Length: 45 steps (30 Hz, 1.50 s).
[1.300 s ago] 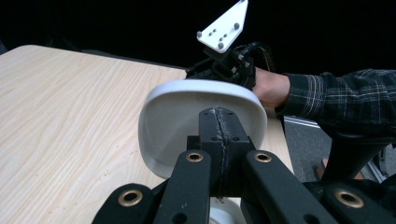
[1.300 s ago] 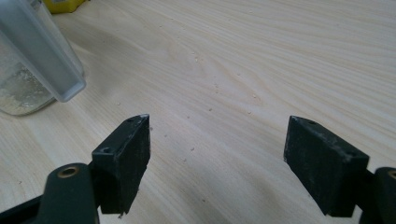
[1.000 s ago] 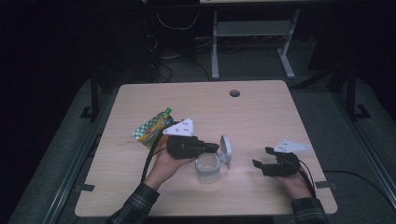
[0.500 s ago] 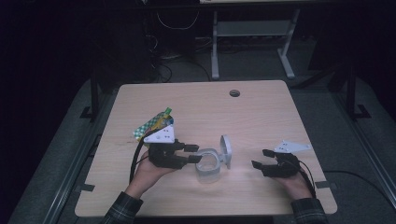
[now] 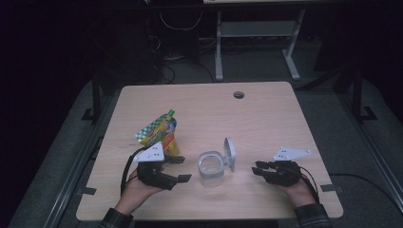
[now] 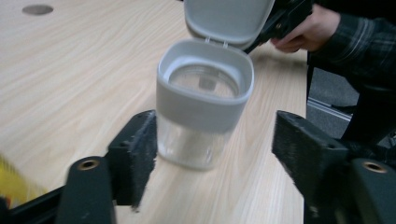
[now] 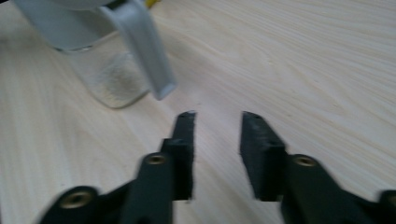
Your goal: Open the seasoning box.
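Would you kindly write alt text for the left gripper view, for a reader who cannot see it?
A clear container with a grey rim stands on a wooden table, its hinged lid flipped up, framed by the left claw whose black jaws stand open on either side without touching it. Behind it, a hand in a plaid sleeve holds the other claw.

A clear plastic container (image 5: 211, 169) with a grey collar is standing upright near the table's front edge, its hinged grey lid (image 5: 230, 154) flipped open and standing up on its right side.
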Each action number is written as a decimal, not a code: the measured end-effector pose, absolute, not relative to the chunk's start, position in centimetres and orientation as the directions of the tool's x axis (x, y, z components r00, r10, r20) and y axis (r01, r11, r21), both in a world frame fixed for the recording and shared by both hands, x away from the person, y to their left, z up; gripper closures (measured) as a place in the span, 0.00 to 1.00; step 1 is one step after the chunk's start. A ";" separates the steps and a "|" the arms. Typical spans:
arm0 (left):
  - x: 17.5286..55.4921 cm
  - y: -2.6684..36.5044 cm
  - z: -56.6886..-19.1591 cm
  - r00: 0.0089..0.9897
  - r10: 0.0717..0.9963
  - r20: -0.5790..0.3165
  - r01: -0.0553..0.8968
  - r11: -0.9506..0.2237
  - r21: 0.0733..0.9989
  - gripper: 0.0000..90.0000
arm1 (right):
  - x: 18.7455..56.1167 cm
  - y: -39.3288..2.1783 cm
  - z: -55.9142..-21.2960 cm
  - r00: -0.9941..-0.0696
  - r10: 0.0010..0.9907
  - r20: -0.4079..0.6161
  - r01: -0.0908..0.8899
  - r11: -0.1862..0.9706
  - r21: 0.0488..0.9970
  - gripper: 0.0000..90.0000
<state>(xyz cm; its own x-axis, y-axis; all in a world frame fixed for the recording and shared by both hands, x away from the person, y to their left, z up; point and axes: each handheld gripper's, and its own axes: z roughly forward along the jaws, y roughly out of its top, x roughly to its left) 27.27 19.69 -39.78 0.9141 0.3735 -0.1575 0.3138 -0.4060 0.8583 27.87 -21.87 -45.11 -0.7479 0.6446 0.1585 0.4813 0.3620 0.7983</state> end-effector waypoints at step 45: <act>25.8 24.3 -42.7 0.854 0.493 -0.163 0.381 -0.383 0.841 0.21 | 30.1 -16.3 -44.6 -0.843 0.516 0.151 0.399 0.413 0.818 1.00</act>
<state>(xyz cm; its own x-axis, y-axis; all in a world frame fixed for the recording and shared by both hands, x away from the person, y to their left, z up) 25.75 24.29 -42.75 0.8545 0.4934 -0.1627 0.3813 -0.3829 0.8414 30.14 -16.33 -44.62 -0.8429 0.5164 0.1509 0.3995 0.4129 0.8185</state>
